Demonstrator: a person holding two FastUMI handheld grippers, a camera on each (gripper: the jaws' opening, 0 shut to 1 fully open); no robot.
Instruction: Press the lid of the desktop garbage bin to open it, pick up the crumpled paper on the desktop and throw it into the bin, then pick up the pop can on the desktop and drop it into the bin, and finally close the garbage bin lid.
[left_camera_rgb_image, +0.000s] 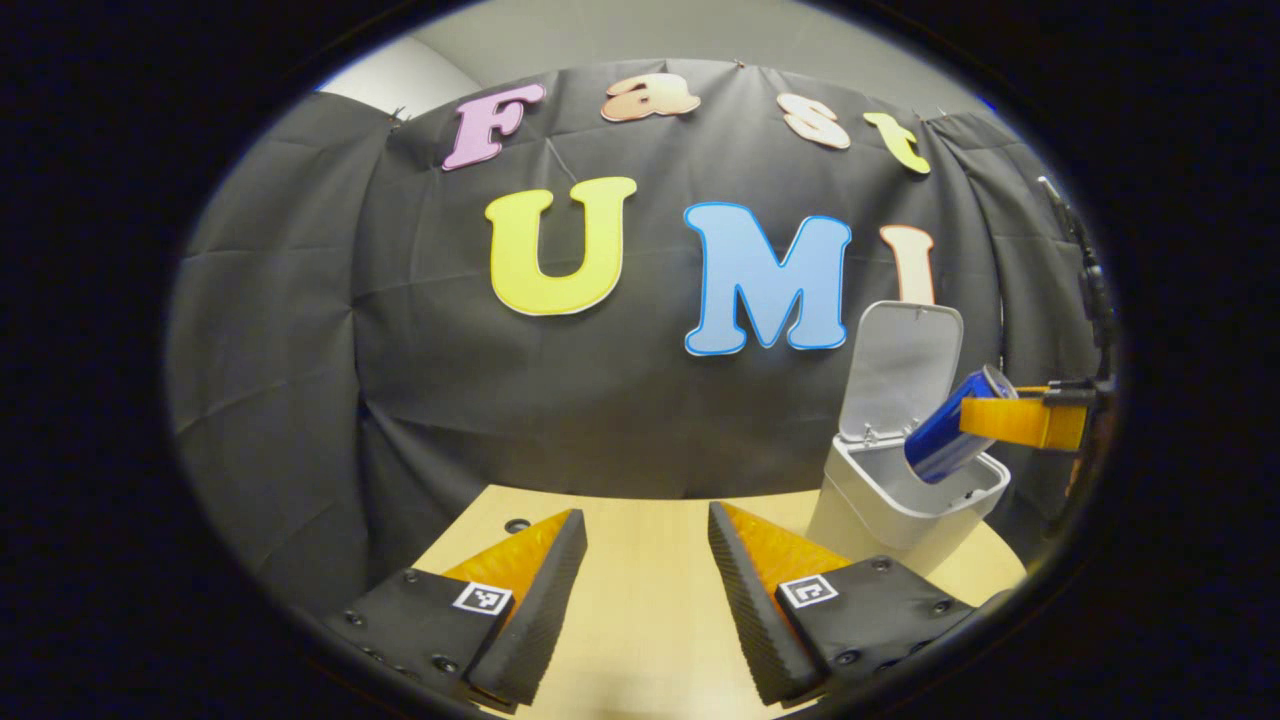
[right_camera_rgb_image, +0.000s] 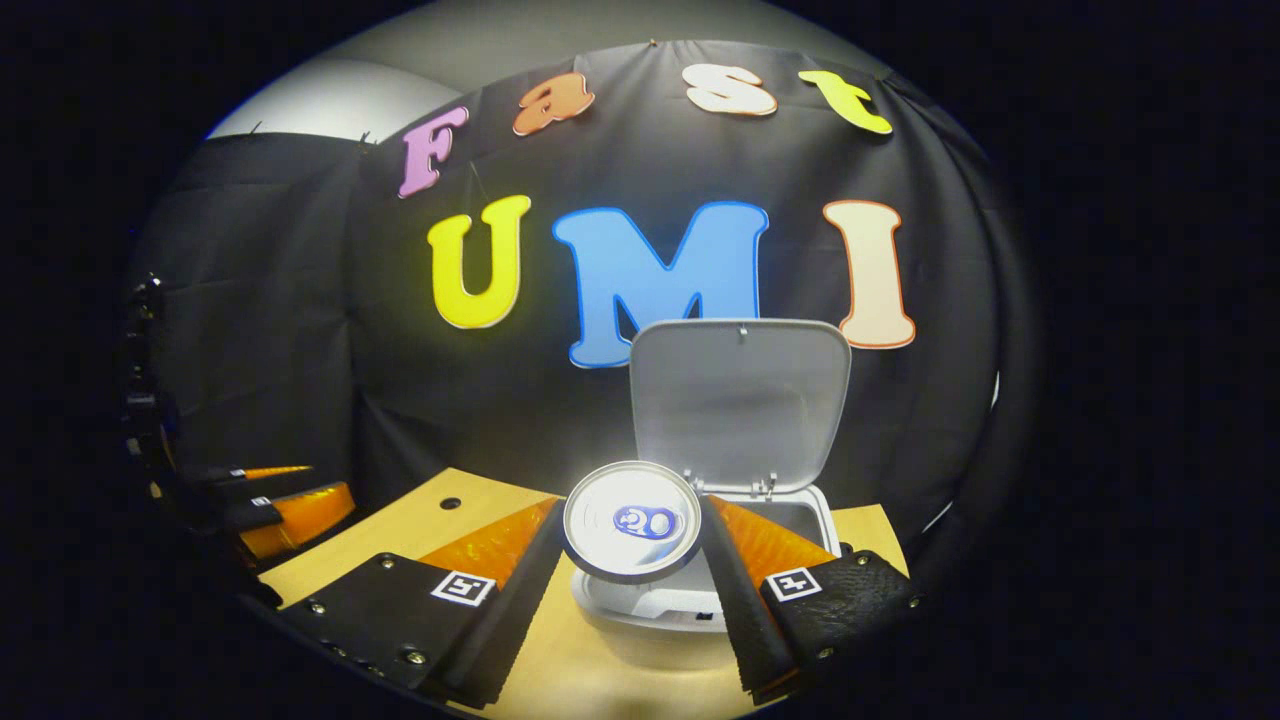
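Note:
The white desktop bin (left_camera_rgb_image: 868, 512) stands at the table's right side with its lid (left_camera_rgb_image: 900, 368) swung up. A blue pop can (left_camera_rgb_image: 943, 432) hangs tilted over the bin's open mouth, bottom end down, with a finger (left_camera_rgb_image: 1025, 422) of my right gripper across it. In the right gripper view, the can's silver top (right_camera_rgb_image: 632, 548) sits between the two fingers of my right gripper (right_camera_rgb_image: 630, 510), which is shut on it. Just behind and below it are the bin's rim (right_camera_rgb_image: 650, 605) and raised lid (right_camera_rgb_image: 740, 400). My left gripper (left_camera_rgb_image: 645, 515) is open over bare table, left of the bin.
The light wooden table (left_camera_rgb_image: 640, 610) has a small dark hole (left_camera_rgb_image: 517, 525) near its back left edge. In the right gripper view, my left gripper (right_camera_rgb_image: 285, 505) is far off at the left. The black cloth wall stands close behind the bin.

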